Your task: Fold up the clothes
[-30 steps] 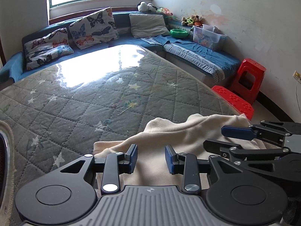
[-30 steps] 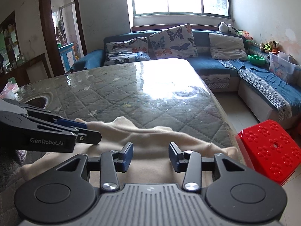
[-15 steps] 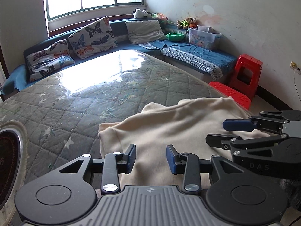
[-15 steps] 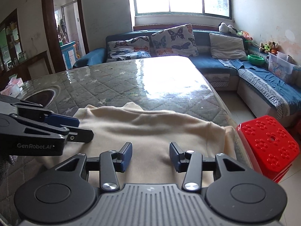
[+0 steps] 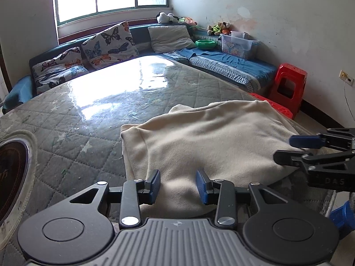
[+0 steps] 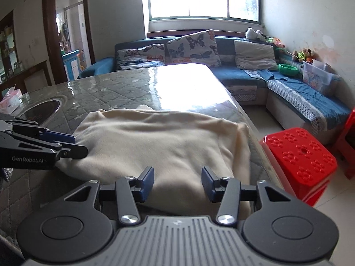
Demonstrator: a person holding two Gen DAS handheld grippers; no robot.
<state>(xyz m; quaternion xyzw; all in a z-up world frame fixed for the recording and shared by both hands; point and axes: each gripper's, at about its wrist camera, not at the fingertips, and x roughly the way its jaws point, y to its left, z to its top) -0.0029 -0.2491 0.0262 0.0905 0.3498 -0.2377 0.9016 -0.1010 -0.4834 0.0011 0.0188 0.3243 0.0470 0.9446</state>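
A cream garment (image 5: 199, 141) (image 6: 155, 137) lies folded flat at the near right corner of the quilted table (image 5: 88, 133). My left gripper (image 5: 177, 184) hovers open over the garment's near left part, with only cloth below its blue pads. My right gripper (image 6: 177, 181) hovers over the near right part; its jaws are opening and nothing is pinched between them. Each gripper shows in the other's view, the right gripper (image 5: 285, 148) and the left gripper (image 6: 79, 145), both at the garment's near edge.
A round cooktop (image 5: 11, 166) is set into the table (image 6: 124, 88) on the left. Red stools (image 6: 299, 155) stand close beside the table's right edge. A blue corner sofa (image 5: 221, 66) with cushions runs behind. A pink tissue box (image 6: 10, 102) sits far left.
Both grippers have drawn back toward the garment's near edge, so more of the cream cloth shows ahead. The right jaws stand slightly wider.
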